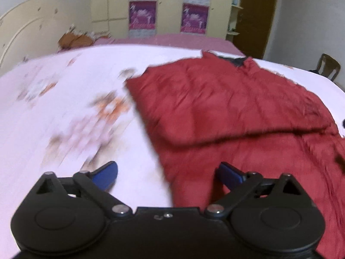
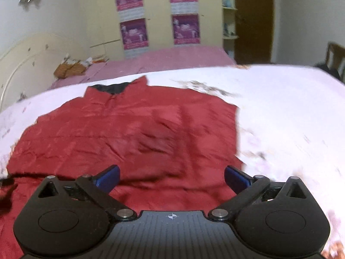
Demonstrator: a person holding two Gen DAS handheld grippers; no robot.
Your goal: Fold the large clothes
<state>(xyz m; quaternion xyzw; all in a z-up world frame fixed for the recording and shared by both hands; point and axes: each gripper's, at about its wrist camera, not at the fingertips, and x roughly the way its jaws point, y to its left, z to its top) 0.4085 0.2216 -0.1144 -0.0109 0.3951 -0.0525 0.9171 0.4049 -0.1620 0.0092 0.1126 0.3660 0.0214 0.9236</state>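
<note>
Spread flat across the white flower-printed bed [image 1: 64, 112]: a large red garment [image 1: 226, 112], dark collar [image 2: 111, 89] toward the far edge, where a pink sheet [image 2: 172, 58] began. Folded over on one side, a thick doubled edge running across the cloth in the left wrist view; in the right wrist view, lying smoother, wrinkled through the middle, its side edge near the bare floral cover. Left gripper [image 1: 167, 173] above the garment's near side edge, half over cloth and half over bare sheet, blue fingers [image 1: 106, 176] spread wide, nothing between them. Right gripper [image 2: 171, 178] above the garment's near part, blue fingers [image 2: 108, 178] likewise spread wide and empty, clear of the cloth. Both views blurred. Beyond the far edge of the bed: a cream wardrobe [image 2: 103, 21] with purple posters [image 2: 134, 33], a brown door [image 2: 253, 21], and a wooden chair [image 1: 328, 67] off the right corner. Small brown items [image 2: 69, 69] near the far left corner, too blurred to tell apart.
</note>
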